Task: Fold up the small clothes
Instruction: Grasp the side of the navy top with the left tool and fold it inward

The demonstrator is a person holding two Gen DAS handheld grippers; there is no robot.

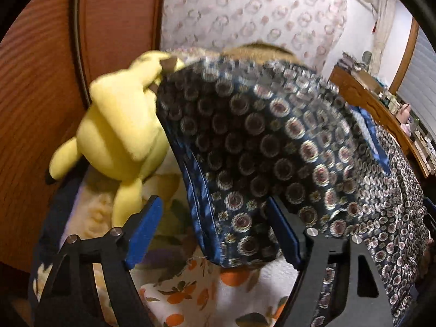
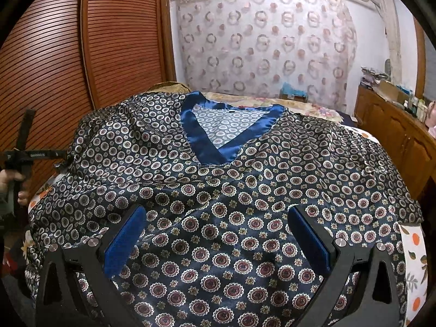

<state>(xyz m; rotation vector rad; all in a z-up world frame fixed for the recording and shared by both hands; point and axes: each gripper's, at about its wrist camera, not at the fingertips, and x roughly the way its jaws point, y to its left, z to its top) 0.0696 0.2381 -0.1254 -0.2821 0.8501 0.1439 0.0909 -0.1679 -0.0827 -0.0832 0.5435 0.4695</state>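
Note:
A navy shirt (image 2: 245, 190) with a ring-and-flower print and a shiny blue V-neck (image 2: 218, 147) lies spread front-up on the bed. My right gripper (image 2: 218, 241) hovers open over its lower front, with nothing between the pads. In the left wrist view a sleeve (image 1: 259, 136) of the shirt is raised, and its blue-trimmed hem (image 1: 201, 212) hangs between the fingers of my left gripper (image 1: 214, 231). The jaws stand apart: the left pad (image 1: 144, 231) is clear of the cloth and the right pad (image 1: 283, 234) is close against it.
A yellow plush toy (image 1: 120, 130) sits left of the sleeve by the wooden slatted wardrobe (image 2: 54, 68). The bed sheet (image 1: 190, 294) is white with orange fruit. A wooden cabinet (image 2: 395, 136) with clutter runs along the right. A hand (image 2: 11, 179) shows at the left edge.

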